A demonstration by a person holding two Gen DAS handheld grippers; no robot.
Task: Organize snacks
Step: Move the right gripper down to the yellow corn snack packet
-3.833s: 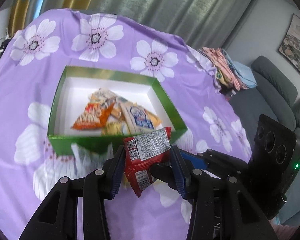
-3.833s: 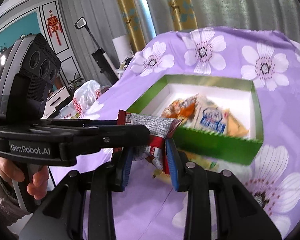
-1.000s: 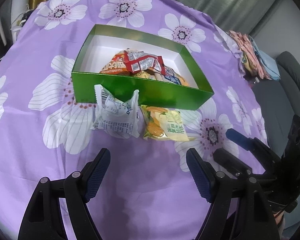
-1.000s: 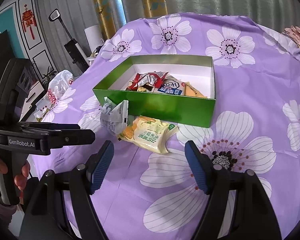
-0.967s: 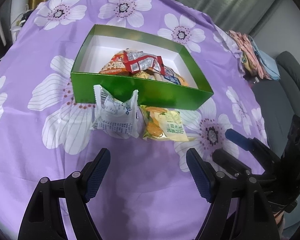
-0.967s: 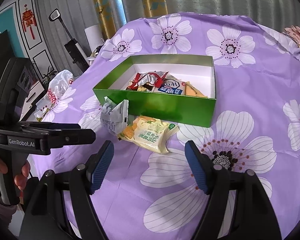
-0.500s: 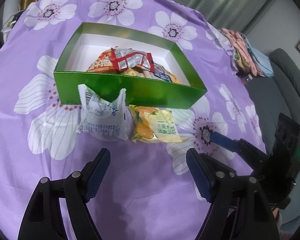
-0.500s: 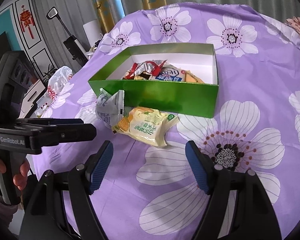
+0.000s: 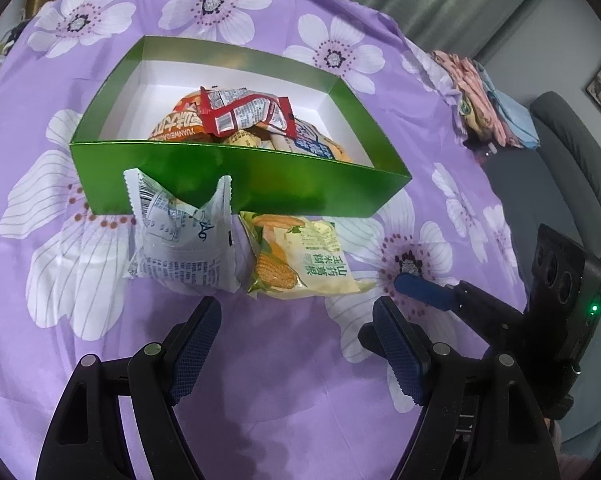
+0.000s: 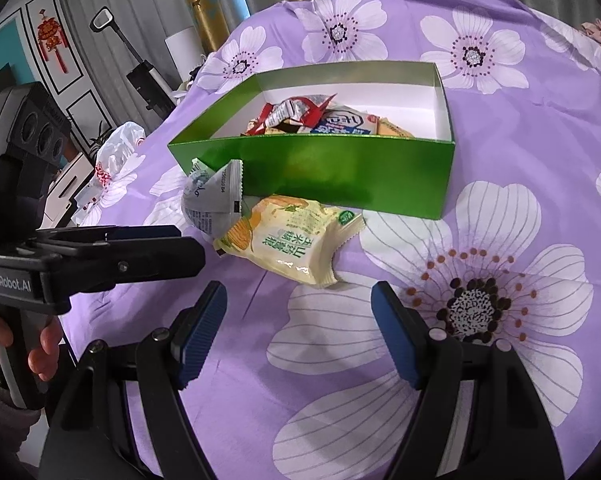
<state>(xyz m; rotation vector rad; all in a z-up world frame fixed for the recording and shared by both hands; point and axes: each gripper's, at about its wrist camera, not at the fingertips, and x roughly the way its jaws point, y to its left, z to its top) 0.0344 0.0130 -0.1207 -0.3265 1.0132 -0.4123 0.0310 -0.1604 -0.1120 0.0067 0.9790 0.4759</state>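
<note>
A green box (image 9: 240,178) (image 10: 340,172) with a white inside holds several snack packets, a red one (image 9: 248,110) on top. Two packets lie on the purple cloth against its near wall: a white packet (image 9: 182,240) (image 10: 210,196) and a yellow corn packet (image 9: 304,260) (image 10: 288,238). My left gripper (image 9: 296,344) is open and empty just short of both packets. My right gripper (image 10: 298,328) is open and empty, just short of the corn packet. The right gripper's blue finger (image 9: 420,290) shows to the right of the corn packet.
The purple flowered cloth (image 9: 284,392) covers the table. Folded clothes (image 9: 488,100) lie at the far right edge beside a grey sofa (image 9: 572,168). A white plastic bag (image 10: 118,148) and furniture stand beyond the left edge. The left gripper's body (image 10: 92,256) juts in from the left.
The red packet left my grippers and now lies in the box. Both grippers opened, pulled back, then moved closer to the two packets on the cloth.
</note>
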